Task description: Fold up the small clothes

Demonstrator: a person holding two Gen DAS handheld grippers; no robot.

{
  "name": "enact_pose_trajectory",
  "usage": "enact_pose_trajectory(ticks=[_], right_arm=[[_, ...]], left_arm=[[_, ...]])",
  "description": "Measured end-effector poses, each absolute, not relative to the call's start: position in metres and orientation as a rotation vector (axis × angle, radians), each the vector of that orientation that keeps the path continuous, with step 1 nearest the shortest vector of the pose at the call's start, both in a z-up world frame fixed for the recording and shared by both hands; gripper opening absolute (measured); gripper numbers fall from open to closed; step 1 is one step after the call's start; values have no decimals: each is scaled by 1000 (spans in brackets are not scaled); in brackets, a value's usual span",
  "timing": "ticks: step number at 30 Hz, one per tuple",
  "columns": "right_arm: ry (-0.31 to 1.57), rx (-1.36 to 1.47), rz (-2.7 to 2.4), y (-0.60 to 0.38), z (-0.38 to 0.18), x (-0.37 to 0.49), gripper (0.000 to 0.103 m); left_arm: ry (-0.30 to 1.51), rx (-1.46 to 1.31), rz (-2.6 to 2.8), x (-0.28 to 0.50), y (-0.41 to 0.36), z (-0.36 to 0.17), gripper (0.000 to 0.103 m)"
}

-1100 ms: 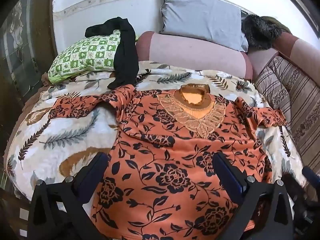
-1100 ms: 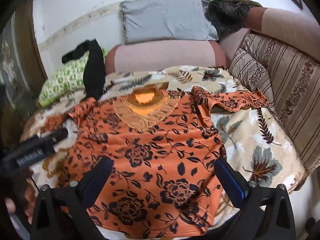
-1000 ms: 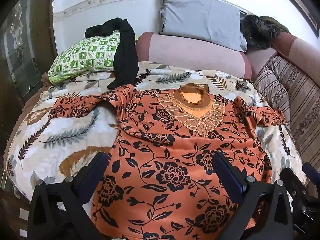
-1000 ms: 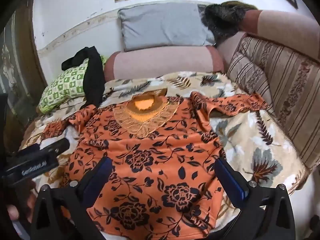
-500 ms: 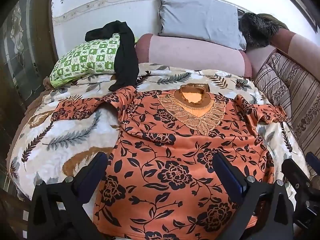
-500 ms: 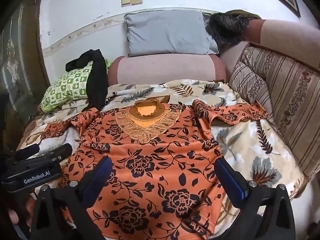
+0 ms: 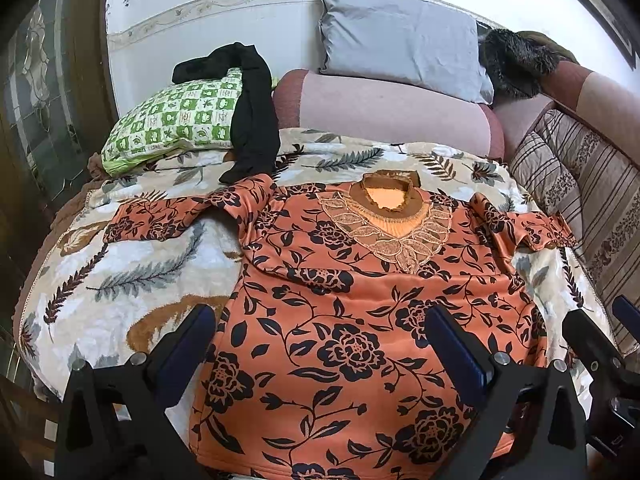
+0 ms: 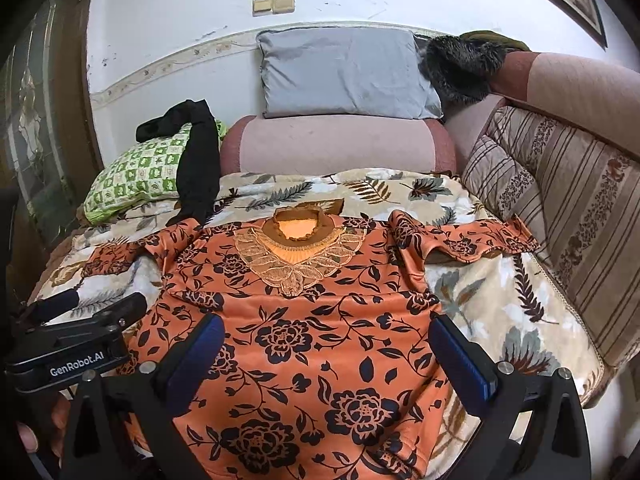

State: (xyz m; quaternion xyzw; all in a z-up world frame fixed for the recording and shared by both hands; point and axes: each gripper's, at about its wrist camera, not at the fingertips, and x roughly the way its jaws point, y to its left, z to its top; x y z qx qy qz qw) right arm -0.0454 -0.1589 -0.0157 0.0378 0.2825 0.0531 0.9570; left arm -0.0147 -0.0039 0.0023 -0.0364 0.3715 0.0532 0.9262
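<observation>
An orange top with black flowers (image 7: 344,320) lies flat, front up, on a leaf-print blanket (image 7: 120,280), neckline away from me, both sleeves spread out sideways. It also shows in the right wrist view (image 8: 312,320). My left gripper (image 7: 320,336) is open and empty, hovering over the top's lower part. My right gripper (image 8: 326,344) is open and empty above the same lower part. The right gripper shows at the right edge of the left wrist view (image 7: 600,360); the left gripper shows at the left of the right wrist view (image 8: 80,340).
A green checked pillow (image 7: 176,120) with a black garment (image 7: 252,128) draped over it lies at the back left. A grey pillow (image 7: 400,44) and pink bolster (image 7: 392,116) stand behind. A striped sofa back (image 8: 580,208) runs along the right.
Both grippers have pulled back and risen a little, so more wall and sofa show. The top has not moved. Both stay open.
</observation>
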Motion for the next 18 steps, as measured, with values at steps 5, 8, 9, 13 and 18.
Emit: enact_pose_trajectory(ticks=[5, 8, 9, 13, 18], right_arm=[[569, 72, 107, -158, -13, -44, 103], [566, 68, 109, -157, -12, -43, 103], [567, 65, 110, -157, -12, -42, 103], [566, 64, 114, -155, -12, -41, 103], [578, 60, 116, -153, -14, -38, 103]], left_arm=[[760, -75, 110, -15, -4, 2, 103], [760, -74, 110, -15, -4, 2, 103], [759, -75, 109, -15, -4, 2, 103], [758, -77, 111, -16, -4, 2, 103], [763, -89, 121, -16, -2, -2, 103]])
